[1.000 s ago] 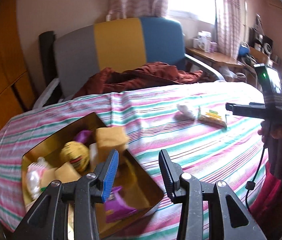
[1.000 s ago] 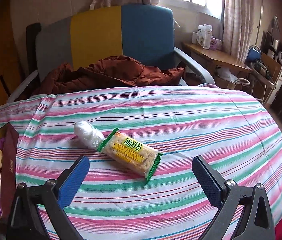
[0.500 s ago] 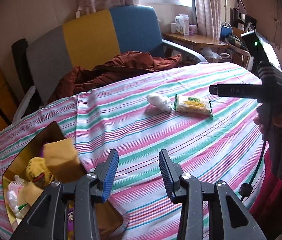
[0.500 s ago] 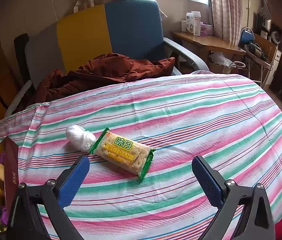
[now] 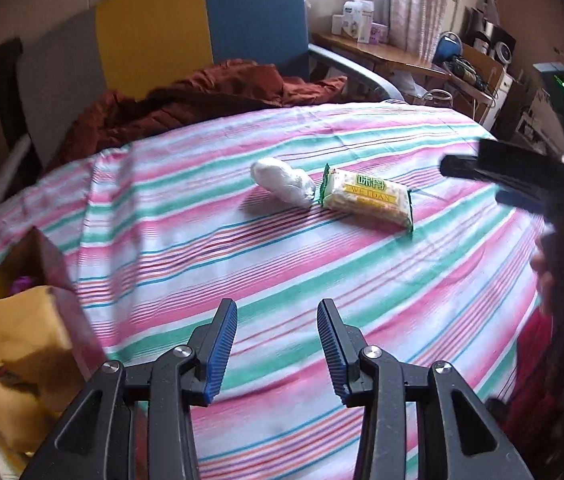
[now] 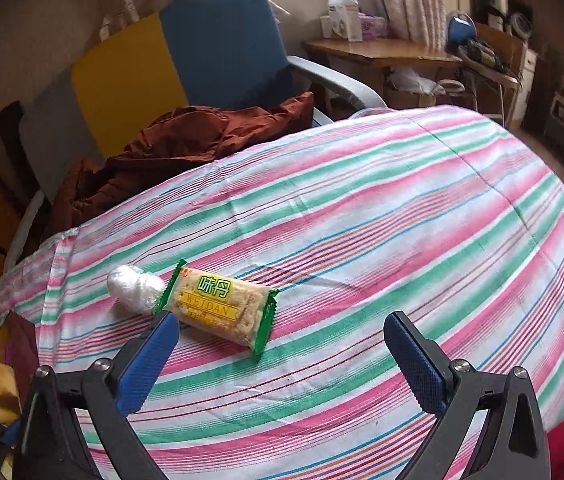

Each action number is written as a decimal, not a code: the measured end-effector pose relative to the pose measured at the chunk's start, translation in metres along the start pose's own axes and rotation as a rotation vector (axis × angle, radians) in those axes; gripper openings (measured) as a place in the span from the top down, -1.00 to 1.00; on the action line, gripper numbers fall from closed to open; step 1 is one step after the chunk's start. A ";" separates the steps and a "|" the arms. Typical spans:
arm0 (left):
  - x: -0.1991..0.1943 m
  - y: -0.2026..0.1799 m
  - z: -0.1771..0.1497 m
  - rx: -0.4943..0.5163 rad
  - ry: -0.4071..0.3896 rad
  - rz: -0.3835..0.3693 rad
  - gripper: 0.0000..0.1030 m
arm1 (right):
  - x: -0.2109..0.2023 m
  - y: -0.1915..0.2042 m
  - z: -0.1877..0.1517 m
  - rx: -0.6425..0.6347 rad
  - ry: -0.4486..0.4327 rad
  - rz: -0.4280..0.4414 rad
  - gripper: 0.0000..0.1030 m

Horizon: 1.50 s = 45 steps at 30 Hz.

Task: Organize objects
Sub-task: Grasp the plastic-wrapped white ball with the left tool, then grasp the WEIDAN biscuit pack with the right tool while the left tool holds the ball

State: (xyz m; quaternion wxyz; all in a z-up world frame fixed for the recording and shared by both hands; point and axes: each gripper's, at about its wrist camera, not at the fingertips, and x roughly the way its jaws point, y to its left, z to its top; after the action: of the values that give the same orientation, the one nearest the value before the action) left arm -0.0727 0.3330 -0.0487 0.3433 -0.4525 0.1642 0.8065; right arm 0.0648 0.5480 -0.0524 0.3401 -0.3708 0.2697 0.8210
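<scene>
Two hand-held grippers with blue-padded black fingers hover over a table covered in a pink, green and white striped cloth (image 5: 282, 264). The left gripper (image 5: 277, 346) has its fingers parted by a moderate gap, with nothing between them and nothing touching them. The right gripper (image 6: 282, 342) is spread much wider and is also empty; its left fingertip sits just in front of a snack packet (image 6: 218, 304), though contact cannot be confirmed. The packet is a clear wrapper with green ends, Chinese characters and a yellow band, lying flat near the middle of the cloth. Just beside its left end lies a small white plastic-wrapped bundle (image 5: 282, 181). At the left edge of the table stands an open box (image 5: 48, 264) with a dark red wall, holding yellow-brown wrapped blocks (image 5: 26, 328), something purple and a clear wrapper; its contents are blurred. Behind the table, a rust-coloured garment (image 6: 186, 144) is heaped on a grey, yellow and blue chair (image 6: 170, 64).
</scene>
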 end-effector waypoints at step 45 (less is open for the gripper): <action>0.149 0.011 0.133 -0.226 0.054 -0.030 0.23 | 0.016 -0.011 -0.004 0.088 0.130 0.104 -1.00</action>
State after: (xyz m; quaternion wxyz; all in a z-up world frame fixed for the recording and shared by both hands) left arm -0.2152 0.4624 -0.1039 0.2975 -0.5123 0.0747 0.8022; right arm 0.0670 0.5577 -0.0694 0.2949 -0.3935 0.3457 0.7992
